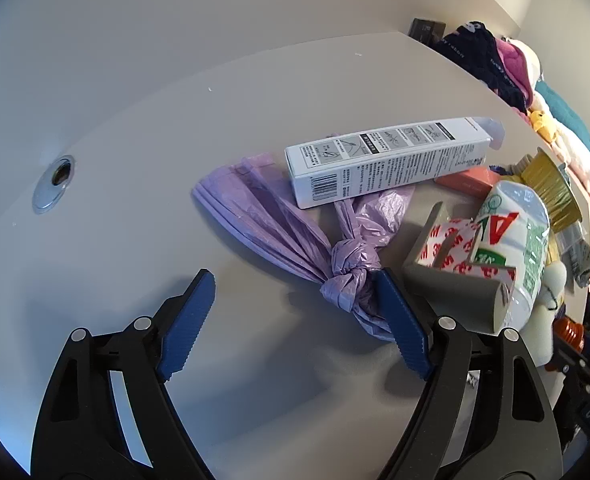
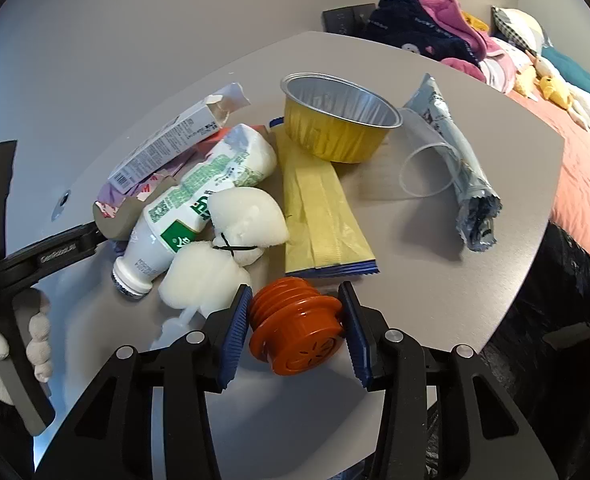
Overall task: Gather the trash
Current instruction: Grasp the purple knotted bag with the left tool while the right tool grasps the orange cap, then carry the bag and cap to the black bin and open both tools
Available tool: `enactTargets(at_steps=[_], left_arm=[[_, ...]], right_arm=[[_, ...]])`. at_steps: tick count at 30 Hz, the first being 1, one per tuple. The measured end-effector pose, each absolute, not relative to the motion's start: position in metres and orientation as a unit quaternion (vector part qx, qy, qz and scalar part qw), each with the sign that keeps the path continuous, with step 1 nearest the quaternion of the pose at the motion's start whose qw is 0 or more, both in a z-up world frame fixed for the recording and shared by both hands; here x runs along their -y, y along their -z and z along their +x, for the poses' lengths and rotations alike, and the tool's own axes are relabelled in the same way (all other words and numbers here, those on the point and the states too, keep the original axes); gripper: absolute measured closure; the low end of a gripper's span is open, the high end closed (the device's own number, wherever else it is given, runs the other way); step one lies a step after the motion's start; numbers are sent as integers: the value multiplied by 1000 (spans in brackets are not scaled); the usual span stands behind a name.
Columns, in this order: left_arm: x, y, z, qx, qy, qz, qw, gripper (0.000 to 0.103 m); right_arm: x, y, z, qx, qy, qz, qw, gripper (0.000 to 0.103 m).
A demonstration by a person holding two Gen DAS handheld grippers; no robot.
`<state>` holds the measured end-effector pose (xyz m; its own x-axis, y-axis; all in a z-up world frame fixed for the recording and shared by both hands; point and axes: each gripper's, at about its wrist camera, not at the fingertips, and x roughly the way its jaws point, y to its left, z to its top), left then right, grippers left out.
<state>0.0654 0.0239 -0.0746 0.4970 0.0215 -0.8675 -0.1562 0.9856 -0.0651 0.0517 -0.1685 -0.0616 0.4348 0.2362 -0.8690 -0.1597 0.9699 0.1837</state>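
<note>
My left gripper (image 1: pixel 291 288) is open over the grey table (image 1: pixel 135 152); its right finger touches a knotted purple plastic bag (image 1: pixel 335 276). A white carton (image 1: pixel 387 160) lies across the bag. A tape holder (image 1: pixel 451 256) and a white milk bottle (image 1: pixel 527 240) lie to the right. My right gripper (image 2: pixel 295 312) is shut on an orange screw cap (image 2: pixel 295 332) at the table's front edge. Ahead lie white foam pieces (image 2: pixel 239 220), the milk bottle (image 2: pixel 191 208), a yellow packet (image 2: pixel 323 216), a gold foil cup (image 2: pixel 335 120), a clear cup (image 2: pixel 427 164) and a silver wrapper (image 2: pixel 463 168).
A metal grommet hole (image 1: pixel 53 182) sits in the table at the left. A bed with piled clothes and plush toys (image 2: pixel 455 36) lies beyond the table's right side. A black bag (image 2: pixel 555 300) hangs by the table's right edge. The left gripper handle and gloved hand (image 2: pixel 11 320) show at the left.
</note>
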Motion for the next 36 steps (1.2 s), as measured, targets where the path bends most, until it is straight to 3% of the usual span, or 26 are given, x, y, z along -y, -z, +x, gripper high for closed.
enactTargets(at_steps=[1,4,6,9,25,36], left_arm=[[-25,75,67,-496,-51,-72,864,28],[-25,74,68,-481,-52,-70,872,49],[-24,73,69,-473,-42,-75,877,74],[-24,71,69,-462,-30,-86,882,87],[-19,2,40,-374,-13,-96,922,89],[23,-39,21,-338,41,-71,937,90]], right_arm=[[168,61,51,-518,-119,36,846,57],[169,61,50,-519,-122,36,845,57],[169,61,49,-520,-124,37,844,57],[170,61,47,-522,-127,41,842,57],[181,9,40,-458,-149,56,874,57],[211,-18,21,-422,-131,74,894,57]])
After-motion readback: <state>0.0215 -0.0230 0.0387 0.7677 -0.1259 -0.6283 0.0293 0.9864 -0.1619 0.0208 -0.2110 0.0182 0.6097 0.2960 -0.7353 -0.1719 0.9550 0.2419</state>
